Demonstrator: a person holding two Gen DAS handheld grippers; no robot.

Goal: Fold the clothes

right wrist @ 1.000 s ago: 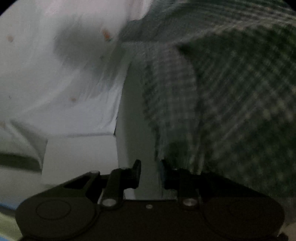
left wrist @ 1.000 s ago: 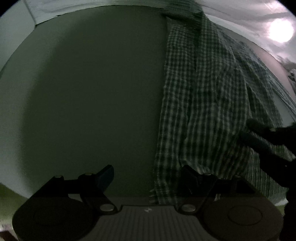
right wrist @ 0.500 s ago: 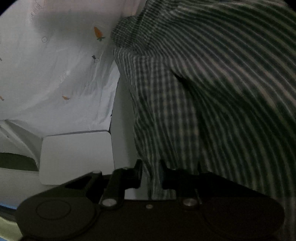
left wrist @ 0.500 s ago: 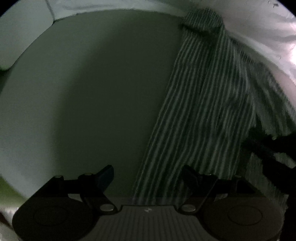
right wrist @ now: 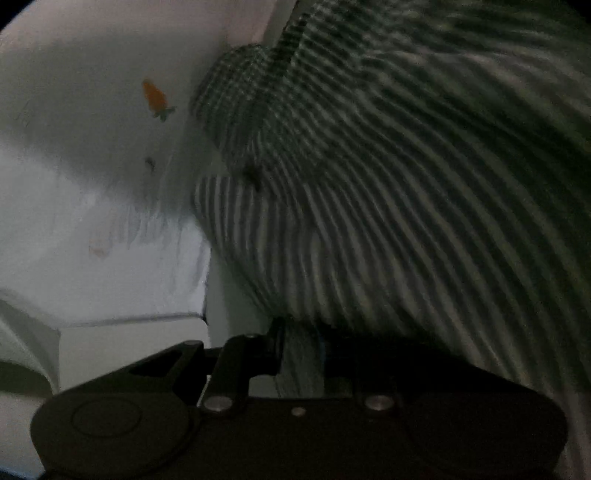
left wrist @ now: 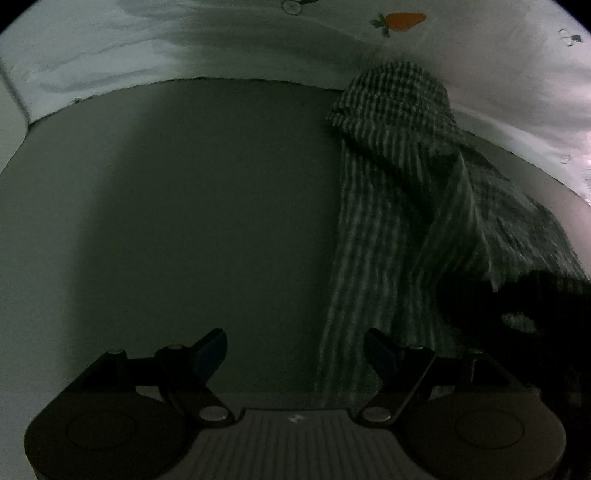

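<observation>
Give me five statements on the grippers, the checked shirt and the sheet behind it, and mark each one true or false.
1. The left gripper is clamped on the green-and-white checked shirt. False: its jaws stand wide apart, holding nothing.
2. The right gripper pinches a strip of the shirt between its fingers. True.
3. The white sheet behind carries an orange carrot print. True.
4. The shirt lies folded in a neat square. False: it hangs stretched and bunched, with a rolled end at the top.
5. The shirt lies to the right in the left wrist view. True.
</observation>
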